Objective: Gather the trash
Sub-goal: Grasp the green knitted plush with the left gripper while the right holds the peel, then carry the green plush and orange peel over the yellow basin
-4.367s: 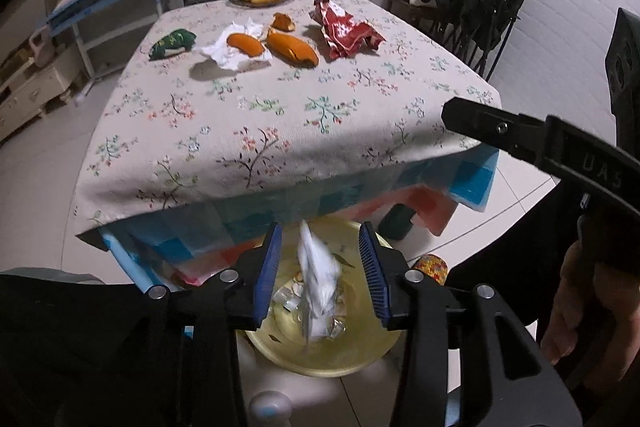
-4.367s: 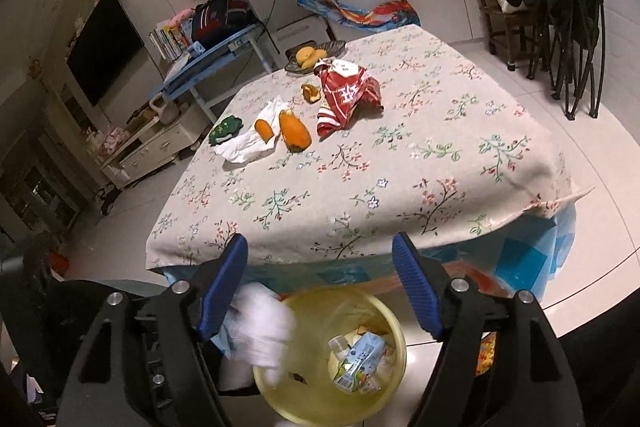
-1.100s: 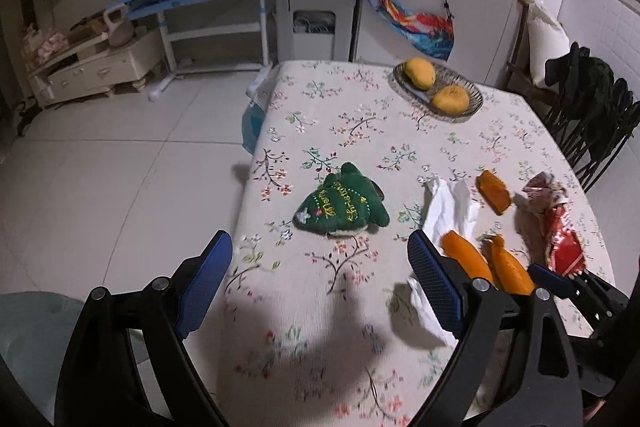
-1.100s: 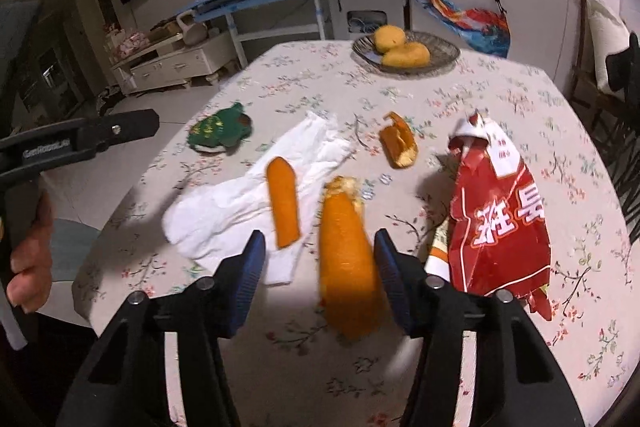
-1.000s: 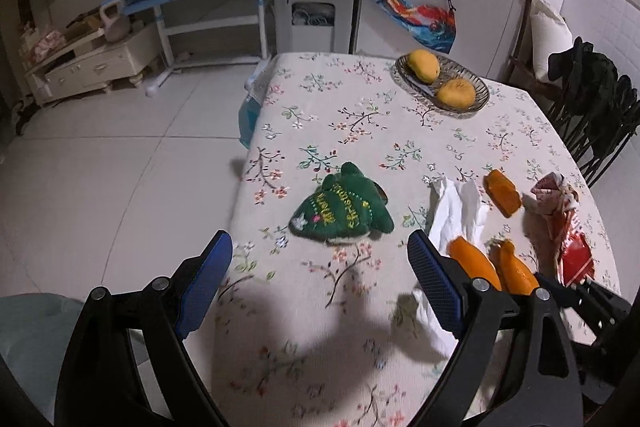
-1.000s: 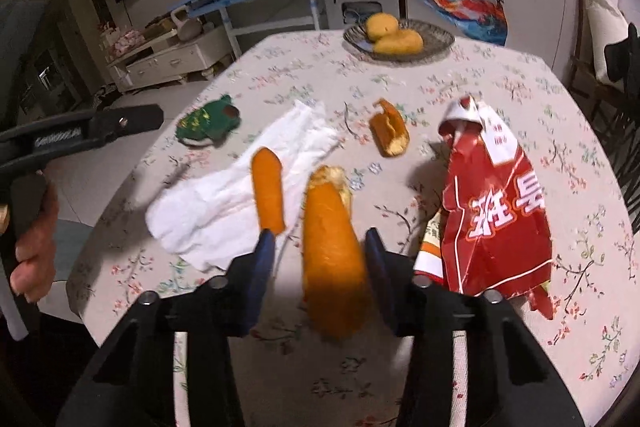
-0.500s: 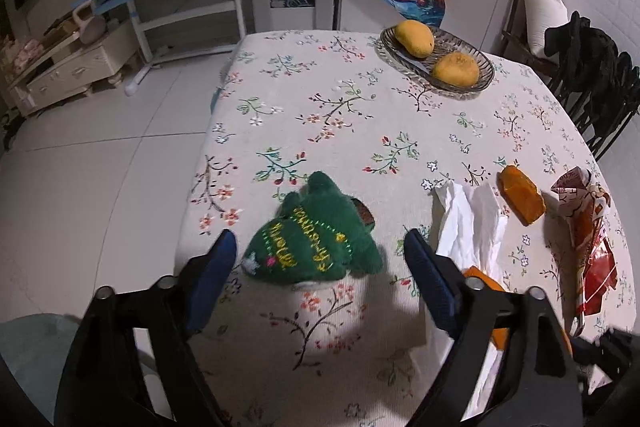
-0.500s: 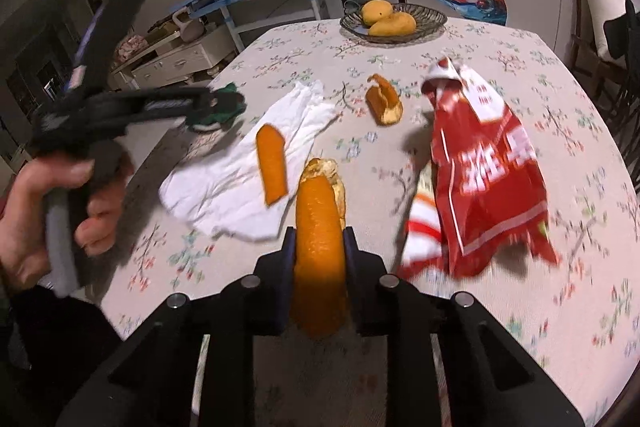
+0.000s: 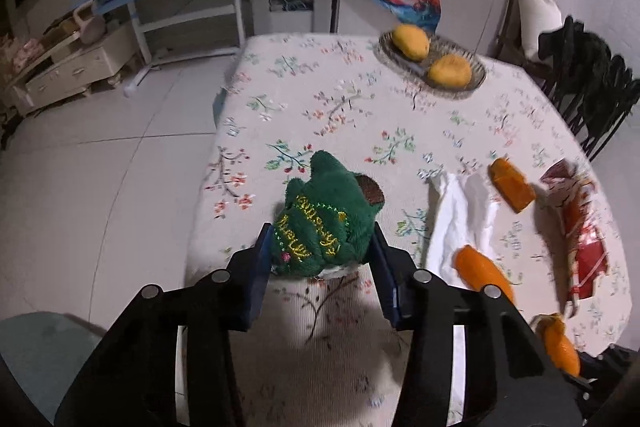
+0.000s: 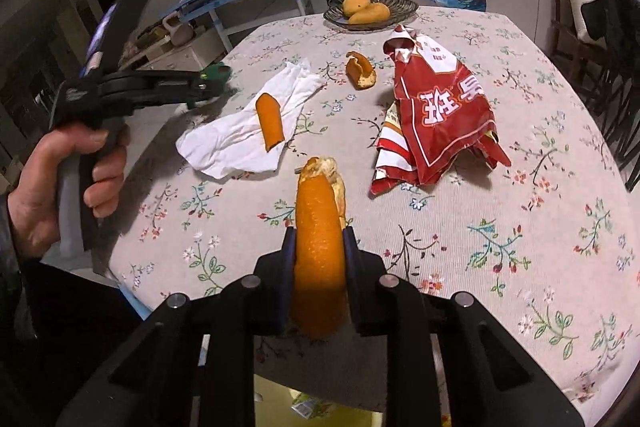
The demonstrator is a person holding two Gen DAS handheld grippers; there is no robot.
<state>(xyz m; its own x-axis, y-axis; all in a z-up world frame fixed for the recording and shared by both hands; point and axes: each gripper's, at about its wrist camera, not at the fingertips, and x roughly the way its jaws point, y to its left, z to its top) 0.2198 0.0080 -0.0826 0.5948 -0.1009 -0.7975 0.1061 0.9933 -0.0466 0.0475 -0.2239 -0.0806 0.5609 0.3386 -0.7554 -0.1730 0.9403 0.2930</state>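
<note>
Working left to right across the counter: the left tongs are down at the near-left edge with the green plush toy sitting right between the blue pads. They've just been closing in on it and the pads look to be touching the fuzz on both sides, so I'd call that a grip, though a soft one, since the toy squashes. Makes sense to come at it from the edge, because it lies closest to that side. Next over is the white tissue, spread flat with a small orange peel strip resting on top of it, probably because it served as the peeling mat. Grabbing the tissue could carry that strip along. Then the right tongs, shut tight on a long orange peel, which sticks up out of the pads, lifted off the cloth and ready to go. Beyond it a curled bit of peel sits alone, and to the right the crumpled red snack bag is tented up on the cloth, well apart from everything else. The fruit basket at the far end holds whole fruit, so I'd guess that's not trash. At the bottom of the right view, under the counter edge, a yellow bin peeks out, which is surely where the peel is headed.
</note>
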